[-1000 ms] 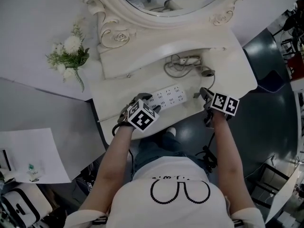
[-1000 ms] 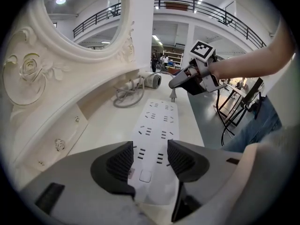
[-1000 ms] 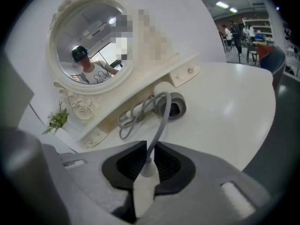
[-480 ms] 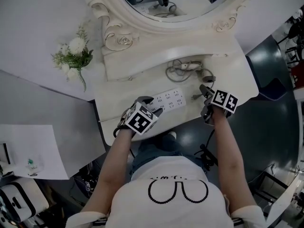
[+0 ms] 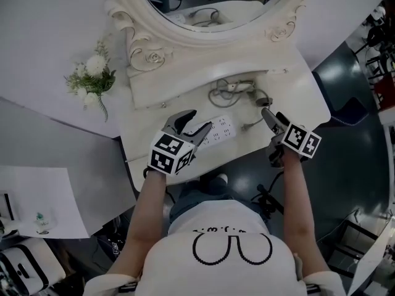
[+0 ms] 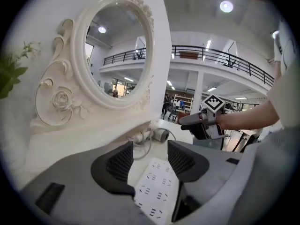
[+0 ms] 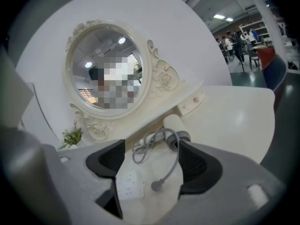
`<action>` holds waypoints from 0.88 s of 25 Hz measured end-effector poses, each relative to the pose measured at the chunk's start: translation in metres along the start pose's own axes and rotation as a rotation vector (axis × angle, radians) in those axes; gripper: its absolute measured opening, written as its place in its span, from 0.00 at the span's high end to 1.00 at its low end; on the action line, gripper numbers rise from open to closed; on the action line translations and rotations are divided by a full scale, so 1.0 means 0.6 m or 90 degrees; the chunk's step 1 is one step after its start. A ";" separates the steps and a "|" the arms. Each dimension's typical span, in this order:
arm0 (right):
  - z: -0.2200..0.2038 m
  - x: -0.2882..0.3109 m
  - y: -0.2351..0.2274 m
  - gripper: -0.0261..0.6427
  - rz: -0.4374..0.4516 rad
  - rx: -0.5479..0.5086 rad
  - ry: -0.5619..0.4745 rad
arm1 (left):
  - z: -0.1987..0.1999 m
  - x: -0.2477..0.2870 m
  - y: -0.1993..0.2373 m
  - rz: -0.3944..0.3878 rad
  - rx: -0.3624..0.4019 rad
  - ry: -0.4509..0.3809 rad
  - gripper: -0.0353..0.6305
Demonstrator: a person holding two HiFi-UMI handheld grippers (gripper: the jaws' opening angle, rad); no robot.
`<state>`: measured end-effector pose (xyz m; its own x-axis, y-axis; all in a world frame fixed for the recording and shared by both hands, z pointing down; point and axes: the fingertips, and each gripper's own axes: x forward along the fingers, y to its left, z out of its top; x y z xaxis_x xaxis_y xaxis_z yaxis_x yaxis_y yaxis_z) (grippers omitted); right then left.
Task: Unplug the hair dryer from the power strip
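The white power strip (image 5: 217,130) lies on the white dressing table (image 5: 296,73), with its sockets showing bare in the left gripper view (image 6: 157,186). The hair dryer (image 5: 237,86) rests near the mirror's base amid its coiled grey cord. Its plug (image 7: 156,185) lies loose on the tabletop to the right of the strip (image 7: 129,184), out of any socket. My left gripper (image 5: 194,123) hovers open above the strip's near end (image 6: 149,161). My right gripper (image 5: 273,117) has just been opening; it hangs open above the plug (image 7: 152,163), touching nothing.
An ornate white oval mirror (image 5: 203,17) stands at the table's back. A small bunch of white flowers (image 5: 89,79) sits at the left. A lower grey surface with a sheet of paper (image 5: 37,202) lies to the left. The table's curved front edge runs just under both grippers.
Both grippers have lifted off the table. The right one opened and let go of the plug, which now lies on the tabletop. The left one rose off the power strip.
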<state>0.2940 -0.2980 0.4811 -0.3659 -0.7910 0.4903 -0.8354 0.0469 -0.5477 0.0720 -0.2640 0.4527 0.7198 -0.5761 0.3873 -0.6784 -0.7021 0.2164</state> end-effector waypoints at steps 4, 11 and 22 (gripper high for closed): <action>0.027 -0.039 0.058 0.44 0.028 -0.056 -0.036 | 0.058 -0.024 0.000 0.012 0.027 -0.105 0.61; 0.066 -0.112 0.156 0.96 -0.031 -0.304 -0.165 | 0.110 -0.064 0.012 0.042 0.042 -0.184 0.61; 0.070 -0.172 0.250 0.96 -0.057 -0.369 -0.256 | 0.180 -0.129 0.005 0.035 0.090 -0.254 0.62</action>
<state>0.2236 -0.2351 0.3197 -0.1996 -0.9655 0.1672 -0.9796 0.2003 -0.0129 0.0304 -0.2667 0.3263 0.7028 -0.7113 0.0118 -0.7102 -0.7005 0.0696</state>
